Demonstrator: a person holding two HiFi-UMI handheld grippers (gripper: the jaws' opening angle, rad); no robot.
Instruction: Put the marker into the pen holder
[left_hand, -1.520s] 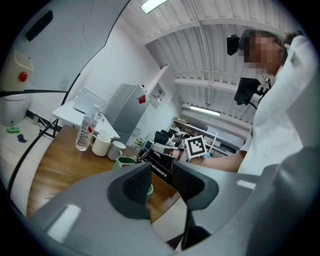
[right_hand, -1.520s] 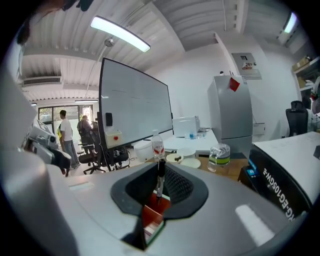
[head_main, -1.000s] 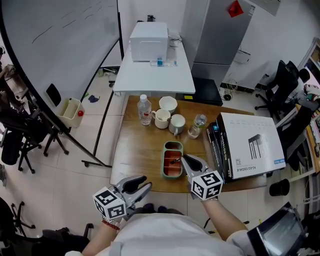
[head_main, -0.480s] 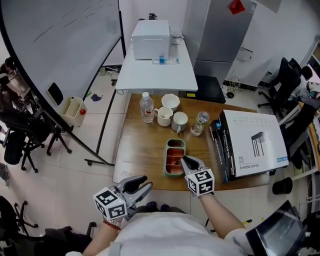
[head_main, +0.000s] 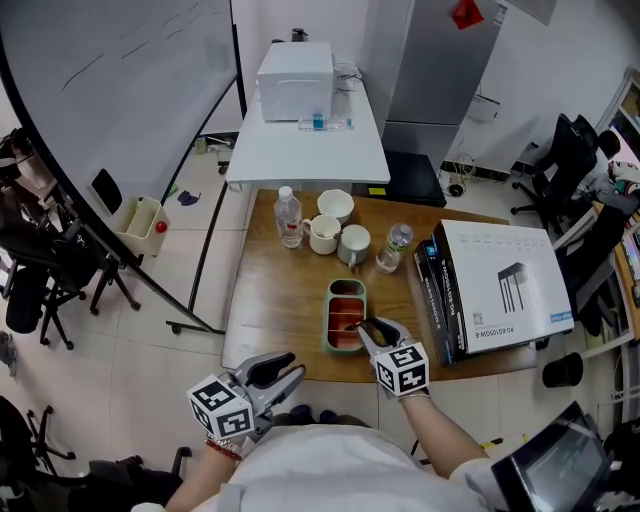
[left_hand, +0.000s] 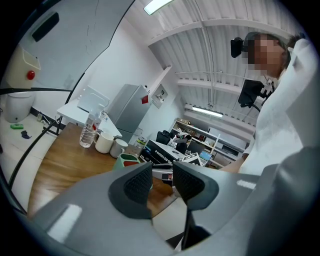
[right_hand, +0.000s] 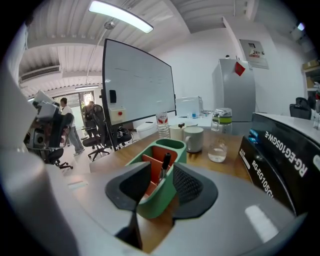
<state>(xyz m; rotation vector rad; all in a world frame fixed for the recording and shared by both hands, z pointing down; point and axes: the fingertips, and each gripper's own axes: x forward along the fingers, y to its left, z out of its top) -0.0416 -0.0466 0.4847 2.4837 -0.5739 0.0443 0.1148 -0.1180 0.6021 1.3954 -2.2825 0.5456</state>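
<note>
One black marker (right_hand: 164, 166) stands in the green pen holder (right_hand: 159, 201), in a near compartment between its orange partitions. Its long axis is close to upright, cap end up and tipped slightly right in the right gripper view. The right gripper (right_hand: 162, 173) straddles the holder's near end; its jaws are opening, and neither pad presses on the marker. The left gripper (left_hand: 161, 182) hangs off the table's near edge with its jaws slightly apart and nothing between them.

On the wooden table (head_main: 270, 290) there is one pen holder, close to the near edge. Behind it are two mugs (head_main: 323, 236), one bowl (head_main: 336, 207), one plastic water bottle (head_main: 289, 218) and one glass bottle (head_main: 394, 250). A black box (head_main: 432, 295) stands just right of the holder under a white box (head_main: 505, 285). Bare wood lies open to the holder's left.
</note>
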